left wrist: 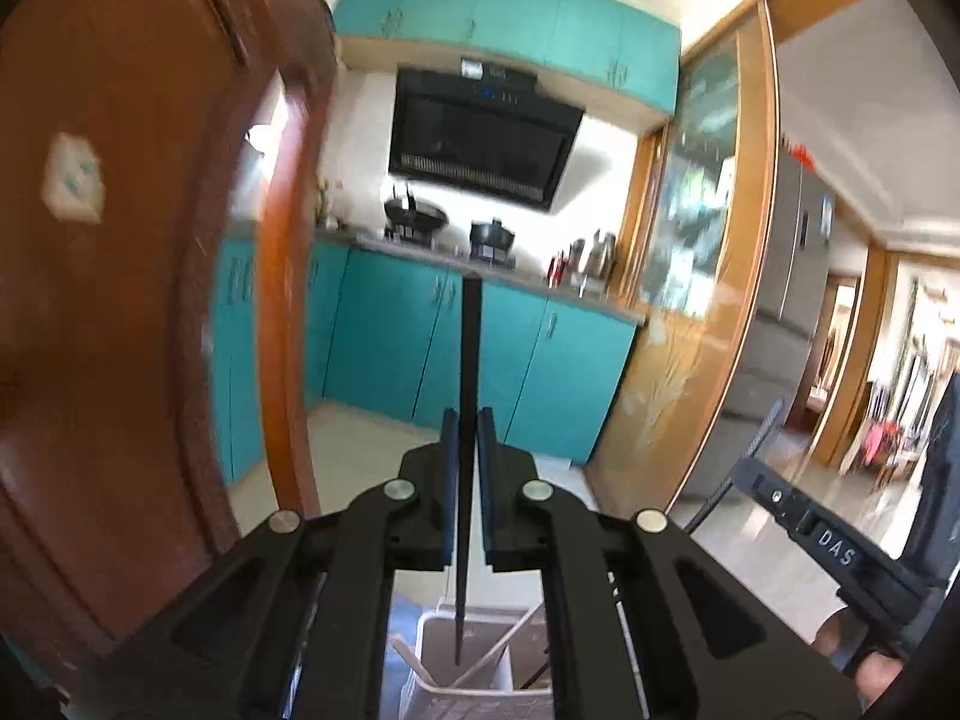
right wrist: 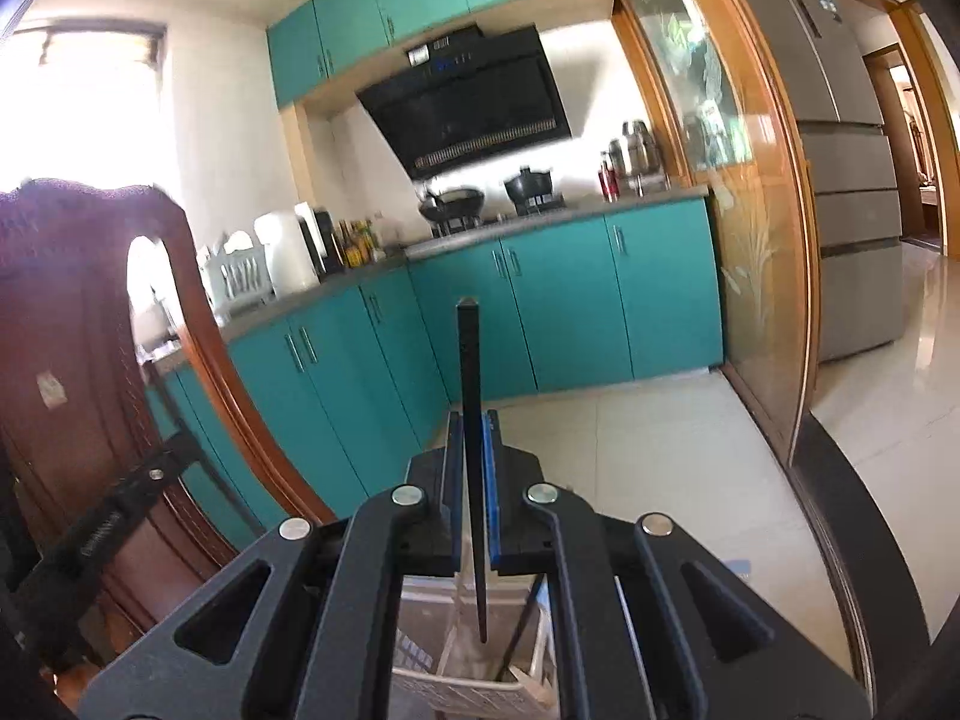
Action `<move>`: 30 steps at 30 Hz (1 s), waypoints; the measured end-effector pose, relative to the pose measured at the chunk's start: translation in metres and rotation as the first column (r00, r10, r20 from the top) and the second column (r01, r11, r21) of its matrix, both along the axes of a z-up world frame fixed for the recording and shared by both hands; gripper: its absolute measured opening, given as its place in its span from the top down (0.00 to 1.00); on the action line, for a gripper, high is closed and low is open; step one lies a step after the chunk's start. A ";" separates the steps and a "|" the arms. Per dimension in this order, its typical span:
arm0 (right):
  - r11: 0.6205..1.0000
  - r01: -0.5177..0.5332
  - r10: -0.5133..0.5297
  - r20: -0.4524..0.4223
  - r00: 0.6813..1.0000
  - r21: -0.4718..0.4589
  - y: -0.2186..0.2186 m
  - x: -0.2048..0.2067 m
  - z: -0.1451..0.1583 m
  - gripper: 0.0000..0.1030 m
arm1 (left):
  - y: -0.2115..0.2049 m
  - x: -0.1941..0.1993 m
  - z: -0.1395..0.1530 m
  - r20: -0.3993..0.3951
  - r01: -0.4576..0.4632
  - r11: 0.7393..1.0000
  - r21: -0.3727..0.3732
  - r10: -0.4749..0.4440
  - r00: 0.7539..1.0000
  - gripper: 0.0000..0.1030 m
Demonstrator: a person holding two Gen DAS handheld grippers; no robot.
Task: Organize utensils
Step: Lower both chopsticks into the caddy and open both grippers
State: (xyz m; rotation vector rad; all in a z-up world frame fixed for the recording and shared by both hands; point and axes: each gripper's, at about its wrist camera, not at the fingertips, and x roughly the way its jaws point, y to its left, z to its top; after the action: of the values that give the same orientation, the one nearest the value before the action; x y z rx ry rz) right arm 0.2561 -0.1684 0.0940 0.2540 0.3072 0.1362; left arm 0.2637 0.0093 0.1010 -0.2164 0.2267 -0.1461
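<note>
My left gripper (left wrist: pixel 468 420) is shut on a black chopstick (left wrist: pixel 468 360) that stands upright between its fingers, its lower tip hanging over a white utensil basket (left wrist: pixel 429 648) below. My right gripper (right wrist: pixel 473 420) is shut on another black chopstick (right wrist: pixel 470 372), also upright, its lower tip over the white basket (right wrist: pixel 420 684). Pale utensils lean inside the basket in both views. The right gripper's body (left wrist: pixel 828 546) shows at the right of the left wrist view.
A brown wooden chair back (left wrist: pixel 120 240) stands close on the left, and it shows in the right wrist view (right wrist: pixel 72 360). Teal kitchen cabinets (right wrist: pixel 540 312), a stove with pots (right wrist: pixel 480 204) and a grey fridge (right wrist: pixel 852 180) lie ahead.
</note>
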 end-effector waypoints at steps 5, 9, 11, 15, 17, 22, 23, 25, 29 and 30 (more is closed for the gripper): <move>0.998 -0.016 0.013 -0.046 0.999 -0.063 0.011 0.002 -0.022 0.94 | -0.021 0.019 -0.031 -0.080 -0.006 0.997 0.081 0.012 0.997 0.93; 0.998 -0.031 0.026 -0.076 0.997 -0.062 0.014 -0.004 -0.034 0.94 | -0.030 0.022 -0.045 -0.117 0.007 0.994 0.112 0.006 0.993 0.93; 0.997 -0.038 0.032 -0.090 0.995 -0.072 0.016 -0.006 -0.038 0.94 | -0.032 0.022 -0.051 -0.130 0.010 0.992 0.130 0.007 0.991 0.93; 0.994 -0.043 0.032 -0.109 0.994 -0.101 0.022 -0.009 -0.045 0.94 | -0.034 0.022 -0.064 -0.169 0.023 0.988 0.150 0.003 0.986 0.93; 0.993 -0.042 0.030 -0.110 0.993 -0.109 0.023 -0.010 -0.046 0.94 | -0.033 0.022 -0.068 -0.181 0.024 0.988 0.151 0.004 0.983 0.93; 0.992 -0.037 0.024 -0.109 0.994 -0.118 0.024 -0.016 -0.046 0.92 | -0.027 0.014 -0.074 -0.188 0.021 0.987 0.157 0.009 0.982 0.93; 0.993 -0.034 0.022 -0.108 0.994 -0.115 0.024 -0.017 -0.045 0.89 | -0.027 0.013 -0.074 -0.185 0.021 0.987 0.158 0.009 0.983 0.93; 0.993 -0.034 0.023 -0.103 0.994 -0.110 0.022 -0.020 -0.044 0.82 | -0.027 0.009 -0.073 -0.179 0.025 0.986 0.164 0.005 0.984 0.92; 0.994 -0.021 0.014 -0.067 0.998 -0.105 0.017 -0.030 -0.040 0.66 | -0.026 -0.002 -0.071 -0.158 0.024 0.987 0.158 0.001 0.987 0.77; 0.994 -0.019 0.013 -0.059 0.998 -0.107 0.017 -0.033 -0.039 0.64 | -0.025 -0.006 -0.070 -0.149 0.023 0.987 0.157 0.001 0.989 0.75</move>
State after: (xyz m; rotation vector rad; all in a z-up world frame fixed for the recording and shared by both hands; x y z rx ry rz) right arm 0.2230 -0.1517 0.0554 0.1491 0.3729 0.1278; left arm 0.2578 -0.0161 0.0313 -0.0676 0.3867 -0.1226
